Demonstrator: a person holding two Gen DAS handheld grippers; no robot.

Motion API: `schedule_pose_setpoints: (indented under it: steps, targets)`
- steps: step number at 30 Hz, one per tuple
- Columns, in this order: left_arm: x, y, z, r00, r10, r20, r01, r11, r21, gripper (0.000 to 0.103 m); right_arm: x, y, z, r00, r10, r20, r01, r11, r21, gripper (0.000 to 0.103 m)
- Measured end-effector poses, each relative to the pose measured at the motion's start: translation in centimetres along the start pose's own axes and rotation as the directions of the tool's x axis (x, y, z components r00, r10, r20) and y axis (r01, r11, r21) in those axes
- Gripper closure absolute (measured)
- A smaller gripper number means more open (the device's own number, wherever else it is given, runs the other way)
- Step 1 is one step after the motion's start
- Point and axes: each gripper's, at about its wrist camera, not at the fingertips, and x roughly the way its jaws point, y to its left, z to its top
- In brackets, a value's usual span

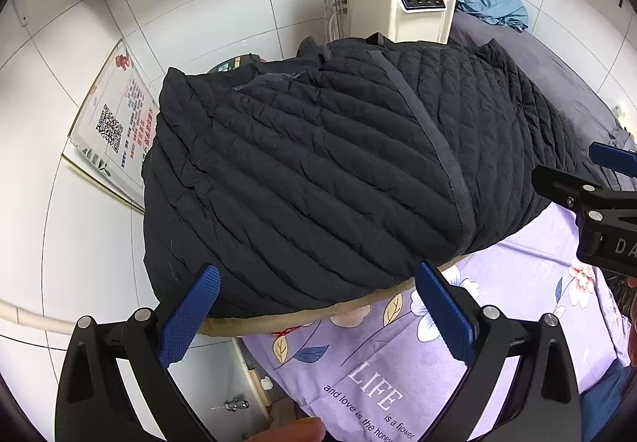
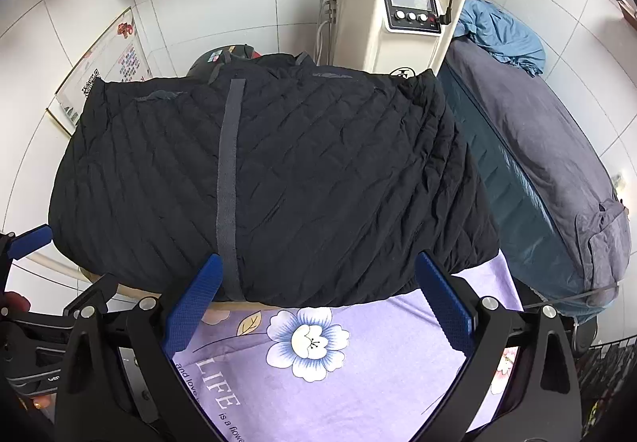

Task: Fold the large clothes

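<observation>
A large black quilted jacket (image 1: pixel 318 171) lies spread flat on a bed with a purple floral sheet (image 1: pixel 390 362). A grey strip runs down the jacket's front. It also shows in the right wrist view (image 2: pixel 298 183), with the sheet (image 2: pixel 338 370) below it. My left gripper (image 1: pixel 318 312) is open and empty, just short of the jacket's near hem. My right gripper (image 2: pixel 318 306) is open and empty at the near hem, beside the strip's end. The right gripper shows at the right edge of the left wrist view (image 1: pixel 597 199).
A cream machine with a screen (image 2: pixel 398 16) stands behind the bed. A second bed with a grey cover (image 2: pixel 557 171) and a blue cloth (image 2: pixel 501 32) lies to the right. A framed poster (image 1: pixel 115 123) leans on the tiled wall at left.
</observation>
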Motion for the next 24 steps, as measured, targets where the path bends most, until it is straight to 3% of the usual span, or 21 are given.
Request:
schedule_pose_setpoints:
  steps: [24]
  targets:
    - [-0.26, 0.07, -0.12, 1.0, 0.017, 0.005, -0.017, 1.0, 0.005, 0.007, -0.65, 0.86, 0.1, 1.0, -0.013, 0.016, 0.014, 0.999, -0.038, 0.007]
